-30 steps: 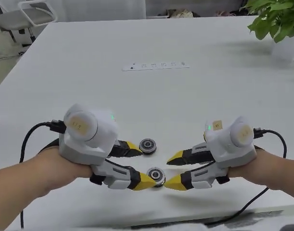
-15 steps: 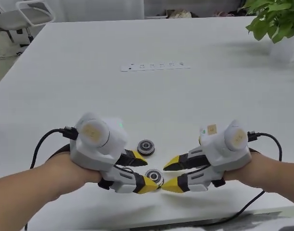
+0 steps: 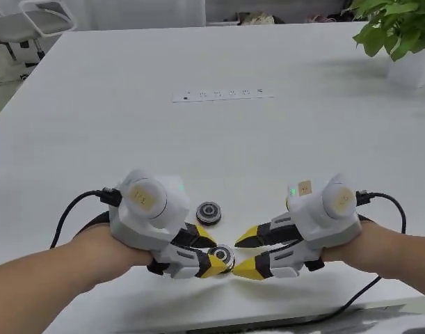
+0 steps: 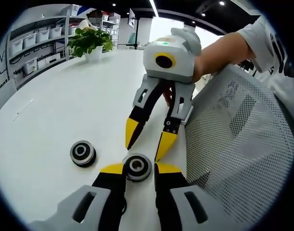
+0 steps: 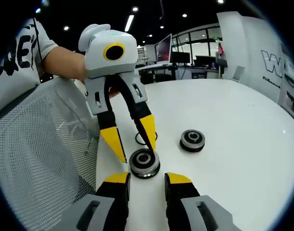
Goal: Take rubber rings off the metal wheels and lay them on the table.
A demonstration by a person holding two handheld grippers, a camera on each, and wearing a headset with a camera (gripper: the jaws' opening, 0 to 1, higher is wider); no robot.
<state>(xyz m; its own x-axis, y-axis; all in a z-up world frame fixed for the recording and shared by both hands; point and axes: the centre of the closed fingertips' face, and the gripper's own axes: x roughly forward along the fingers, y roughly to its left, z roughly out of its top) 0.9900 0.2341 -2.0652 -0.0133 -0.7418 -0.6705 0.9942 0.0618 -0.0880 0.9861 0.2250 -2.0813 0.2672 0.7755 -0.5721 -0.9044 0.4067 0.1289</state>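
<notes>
A metal wheel [image 3: 221, 256] with a black rubber ring lies near the table's front edge. My left gripper [image 3: 216, 255] is shut on it, its yellow tips pressing the wheel [image 4: 137, 166] from both sides. My right gripper [image 3: 235, 256] faces it from the right, open, tips just short of the wheel [image 5: 144, 162]. A second wheel [image 3: 209, 212] lies on the table a little farther back, untouched. In the right gripper view a thin black rubber ring [image 5: 136, 139] lies flat on the table behind the left gripper [image 5: 137, 154].
A white power strip [image 3: 222, 94] lies at mid-table, and a potted plant [image 3: 396, 28] stands at the far right corner. An office chair [image 3: 31, 21] stands beyond the far left corner. A mesh chair back [image 4: 233, 144] is close behind the table's front edge.
The left gripper's jaws have narrowed onto the near wheel. Both grippers have drawn slightly closer together around it. The far wheel has not moved.
</notes>
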